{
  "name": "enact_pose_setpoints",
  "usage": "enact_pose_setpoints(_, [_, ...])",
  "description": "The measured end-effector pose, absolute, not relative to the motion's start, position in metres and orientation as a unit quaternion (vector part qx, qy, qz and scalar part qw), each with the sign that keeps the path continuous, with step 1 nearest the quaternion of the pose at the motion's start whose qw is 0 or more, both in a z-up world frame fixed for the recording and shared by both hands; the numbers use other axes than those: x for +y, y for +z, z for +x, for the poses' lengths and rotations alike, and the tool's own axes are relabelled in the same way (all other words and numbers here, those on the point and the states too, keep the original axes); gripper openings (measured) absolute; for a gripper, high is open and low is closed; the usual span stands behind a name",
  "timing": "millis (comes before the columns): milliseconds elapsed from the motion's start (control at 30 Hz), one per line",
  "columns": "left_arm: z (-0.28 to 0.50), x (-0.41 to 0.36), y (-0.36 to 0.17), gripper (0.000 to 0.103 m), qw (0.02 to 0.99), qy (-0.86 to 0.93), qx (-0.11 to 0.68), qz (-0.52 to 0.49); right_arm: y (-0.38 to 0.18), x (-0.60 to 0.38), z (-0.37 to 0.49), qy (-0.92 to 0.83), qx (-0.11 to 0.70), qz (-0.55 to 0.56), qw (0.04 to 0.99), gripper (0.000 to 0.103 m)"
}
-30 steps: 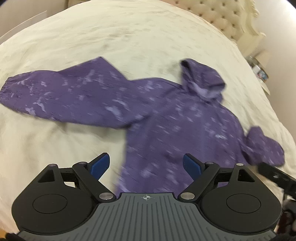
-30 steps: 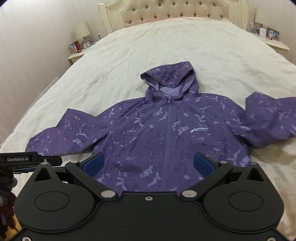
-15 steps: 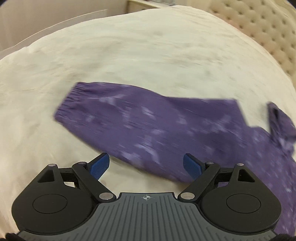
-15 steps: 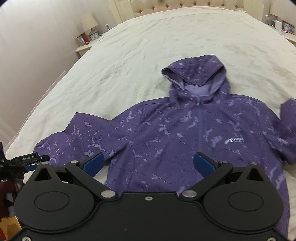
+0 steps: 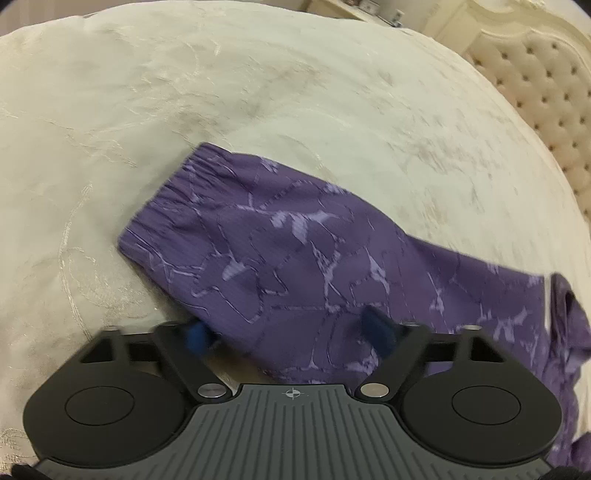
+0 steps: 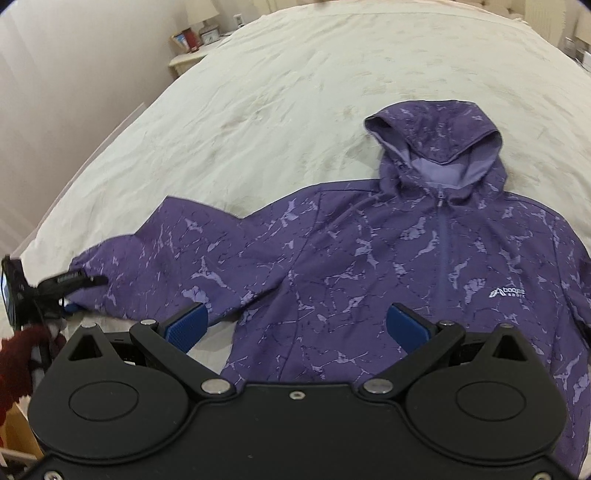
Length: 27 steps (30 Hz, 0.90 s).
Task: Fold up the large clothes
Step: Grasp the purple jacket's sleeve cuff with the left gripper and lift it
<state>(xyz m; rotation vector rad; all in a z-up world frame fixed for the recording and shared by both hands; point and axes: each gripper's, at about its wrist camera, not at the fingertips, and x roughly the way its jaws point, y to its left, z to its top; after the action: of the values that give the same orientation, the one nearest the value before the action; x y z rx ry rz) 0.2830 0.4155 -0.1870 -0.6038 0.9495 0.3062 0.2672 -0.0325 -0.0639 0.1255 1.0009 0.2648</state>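
Purple hooded jacket (image 6: 388,266) lies flat, front up, zipped, on the cream bedspread (image 6: 258,110) — hood toward the headboard (image 5: 546,96).

I see my left gripper (image 5: 288,336) low over the outstretched sleeve (image 5: 266,236) near its cuff, jaws closing with sleeve fabric between them — not yet pinched. My right gripper (image 6: 295,325) hovers wide apart above the jacket's lower front, holding nothing.

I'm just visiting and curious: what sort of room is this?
Most likely a bedroom: a wide bed with a tufted headboard, and a bedside table holding a lamp. A purple jacket lies spread on the bed.
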Motion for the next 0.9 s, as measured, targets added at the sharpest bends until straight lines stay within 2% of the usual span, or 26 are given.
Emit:
enact_pose_setpoints(67, [0.282,0.419,-0.184,0.023,0.839,0.154,0.439,-0.282,-0.065,-0.030,0.265,0.132,0.480,0.053,0.866,0.102])
enact_pose_setpoints(167, [0.275,0.422,-0.174,0.010,0.850,0.154,0.414,-0.287,-0.067,-0.029,0.261,0.137,0.482,0.047,0.864,0.102])
enact_pose_setpoints(400, [0.270,0.383,-0.100,0.008,0.903,0.106,0.349,-0.228,-0.075,-0.039,0.248,0.150,0.487,0.058,0.858,0.102])
enact_pose_setpoints(700, [0.283,0.263,0.005,0.008,0.954,-0.027,0.266,-0.138,-0.081,-0.073,0.231,0.177,0.484,0.082,0.853,0.102])
enact_pose_setpoints(900, [0.311,0.166,0.015,0.008,0.954,-0.121,0.251,-0.112,-0.080,-0.120,0.223,0.158,0.476,0.103,0.859,0.102])
